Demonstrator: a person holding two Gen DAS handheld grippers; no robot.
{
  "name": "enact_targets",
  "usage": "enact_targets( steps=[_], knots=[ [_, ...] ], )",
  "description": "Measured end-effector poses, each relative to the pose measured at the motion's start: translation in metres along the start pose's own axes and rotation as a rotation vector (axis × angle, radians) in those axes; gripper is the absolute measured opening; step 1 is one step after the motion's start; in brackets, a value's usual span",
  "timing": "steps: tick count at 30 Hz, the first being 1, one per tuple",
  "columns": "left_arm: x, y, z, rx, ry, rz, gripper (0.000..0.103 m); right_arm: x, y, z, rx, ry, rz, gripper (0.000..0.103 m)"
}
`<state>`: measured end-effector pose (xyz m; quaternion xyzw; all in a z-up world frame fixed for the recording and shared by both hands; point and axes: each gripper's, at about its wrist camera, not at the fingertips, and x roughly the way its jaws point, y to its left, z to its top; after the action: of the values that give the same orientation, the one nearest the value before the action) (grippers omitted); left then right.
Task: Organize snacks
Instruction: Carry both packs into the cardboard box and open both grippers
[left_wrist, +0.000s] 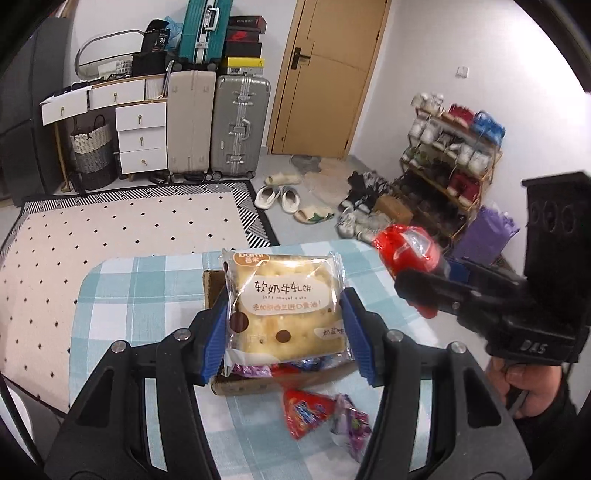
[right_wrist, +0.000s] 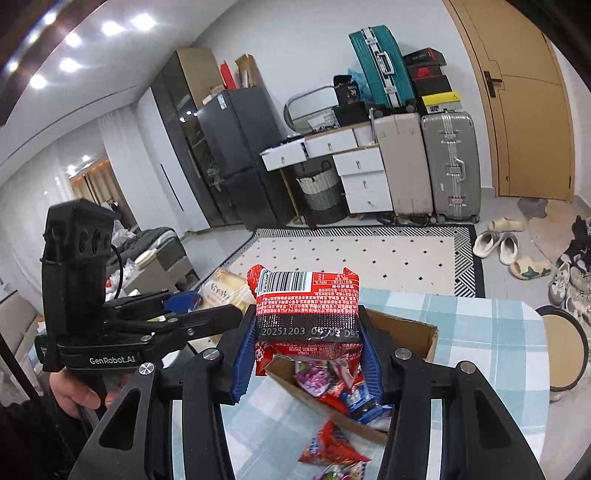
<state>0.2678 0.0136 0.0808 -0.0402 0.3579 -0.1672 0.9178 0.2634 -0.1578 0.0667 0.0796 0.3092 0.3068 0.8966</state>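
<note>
Holding both snacks directly above the open brown cardboard box (left_wrist: 214, 284) on the checked table (left_wrist: 110, 295): left gripper (left_wrist: 284, 325) jaws clamped on clear-wrapped square biscuit cake (left_wrist: 288, 306), right gripper (right_wrist: 306, 354) jaws clamped on red foil packet (right_wrist: 306, 299), neither nearer

Right gripper (right_wrist: 308, 328) clamps a red snack packet (right_wrist: 306, 295) above an open cardboard box (right_wrist: 424, 338) of wrapped sweets on a checked tablecloth (right_wrist: 480, 332)
</note>
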Motion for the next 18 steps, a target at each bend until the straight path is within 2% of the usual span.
enact_targets(
  steps=[4,7,18],
  knots=[
    [0.056,0.008,-0.001,-0.018,0.074,0.012,0.054,0.031,-0.022,-0.010,0.026,0.047,-0.012,0.049],
    [0.083,0.014,-0.011,-0.013,0.099,0.022,0.054,0.051,-0.039,-0.020,0.057,0.085,-0.014,0.049],
    [0.148,0.025,-0.033,0.003,0.172,0.027,0.055,0.099,-0.068,-0.039,0.055,0.148,-0.039,0.050]
  ],
)
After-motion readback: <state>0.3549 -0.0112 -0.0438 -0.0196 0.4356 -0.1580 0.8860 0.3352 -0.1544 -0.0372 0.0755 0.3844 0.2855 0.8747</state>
